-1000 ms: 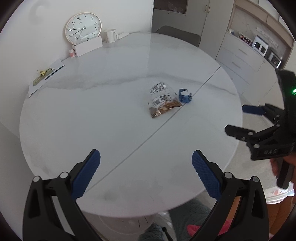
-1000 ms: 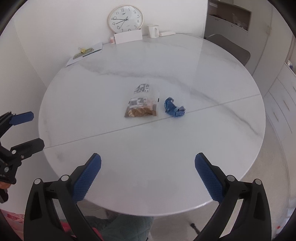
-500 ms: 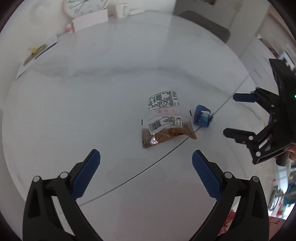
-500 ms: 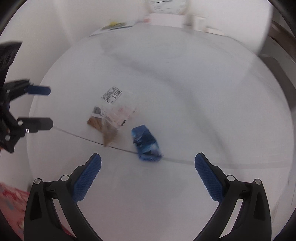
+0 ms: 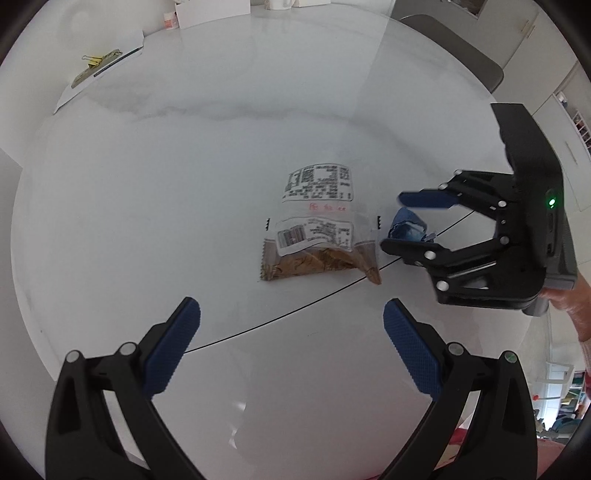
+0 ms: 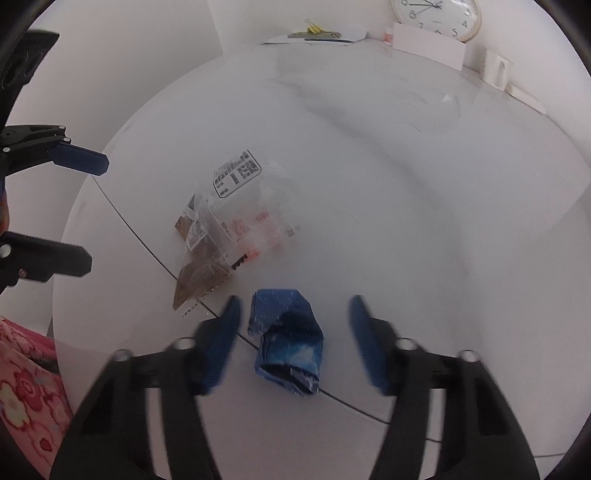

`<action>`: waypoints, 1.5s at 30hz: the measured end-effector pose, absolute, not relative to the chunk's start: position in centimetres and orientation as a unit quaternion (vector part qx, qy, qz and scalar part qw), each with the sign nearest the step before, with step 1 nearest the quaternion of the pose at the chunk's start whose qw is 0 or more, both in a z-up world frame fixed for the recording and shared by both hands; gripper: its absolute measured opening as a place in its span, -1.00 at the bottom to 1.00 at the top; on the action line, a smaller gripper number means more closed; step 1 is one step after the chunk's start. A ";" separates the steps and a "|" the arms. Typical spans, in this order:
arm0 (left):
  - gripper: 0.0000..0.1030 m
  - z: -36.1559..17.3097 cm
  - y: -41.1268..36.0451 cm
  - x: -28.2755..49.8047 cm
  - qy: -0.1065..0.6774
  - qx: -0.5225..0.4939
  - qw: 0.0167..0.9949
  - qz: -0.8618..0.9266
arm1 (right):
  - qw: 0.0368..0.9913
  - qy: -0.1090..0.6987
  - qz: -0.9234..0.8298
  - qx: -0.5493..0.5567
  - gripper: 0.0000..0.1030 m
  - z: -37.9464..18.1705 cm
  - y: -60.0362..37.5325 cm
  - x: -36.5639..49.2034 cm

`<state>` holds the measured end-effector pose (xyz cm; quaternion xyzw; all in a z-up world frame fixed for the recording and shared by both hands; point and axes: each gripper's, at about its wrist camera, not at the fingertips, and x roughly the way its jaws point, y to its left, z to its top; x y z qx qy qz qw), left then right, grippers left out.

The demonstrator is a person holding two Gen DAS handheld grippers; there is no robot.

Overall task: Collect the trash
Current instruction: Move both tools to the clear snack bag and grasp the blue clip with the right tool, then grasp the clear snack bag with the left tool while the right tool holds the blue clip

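- Both grippers have dropped toward the table (image 5: 147, 184) since 1 second ago and now point steeply down at the trash, which fills far more of each view.
- Right gripper (image 6: 293, 321): its jaws, wide apart half a second ago, are closing, their pads blurred. The blue wrapper (image 6: 286, 339) lies between them on the table seam; the left pad (image 6: 225, 339) is just beside it, the right pad is clear of it, so nothing is gripped yet.
- In the left wrist view the right gripper (image 5: 410, 225) straddles the blue wrapper (image 5: 406, 227), 1 finger above it and 1 below.
- Left gripper (image 5: 291, 321): jaws wide apart and empty, as before, hovering just short of the snack bag (image 5: 319, 236), with neither pad touching it.
- In the right wrist view the left gripper (image 6: 92, 210) sits at the left edge, spread open, near the snack bag (image 6: 221, 240).
- Snack bag: clear, with brown contents and white labels, flat near the table's middle, just beside the blue wrapper and with 1 corner on the seam.
- Far side: papers with a yellow clip (image 5: 98, 62), a white card (image 6: 428, 44), a clock (image 6: 439, 14) and a chair (image 5: 454, 51) have slid toward the frame edges.
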<state>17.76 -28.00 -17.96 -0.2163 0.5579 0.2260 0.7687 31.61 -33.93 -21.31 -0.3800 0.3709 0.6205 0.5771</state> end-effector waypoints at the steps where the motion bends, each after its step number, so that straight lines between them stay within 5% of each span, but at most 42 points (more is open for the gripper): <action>1: 0.85 -18.0 -28.1 17.9 0.558 -0.217 0.769 0.226 | 0.578 0.369 0.619 -0.383 -0.22 -21.4 -33.9 31.6; 3: 0.85 -18.2 -28.3 18.4 0.559 -0.218 0.767 0.225 | 0.573 0.374 0.618 -0.387 -0.43 -21.8 -34.0 31.7; 22: 0.84 -23.2 -25.7 26.8 0.586 -0.246 0.745 0.203 | 0.620 0.438 0.580 -0.295 -0.46 -20.4 -37.8 35.7; 29: -0.11 -23.4 -25.8 26.9 0.595 -0.229 0.741 0.209 | 0.618 0.442 0.580 -0.294 -0.46 -20.6 -37.5 36.7; 34: -0.28 -22.3 -26.0 25.9 0.582 -0.227 0.751 0.213 | 0.617 0.447 0.580 -0.288 -0.46 -20.4 -37.2 36.8; 45: -0.29 -17.8 -26.0 17.0 0.543 -0.254 0.767 0.230 | 0.615 0.434 0.595 -0.283 -0.46 -18.1 -36.7 33.7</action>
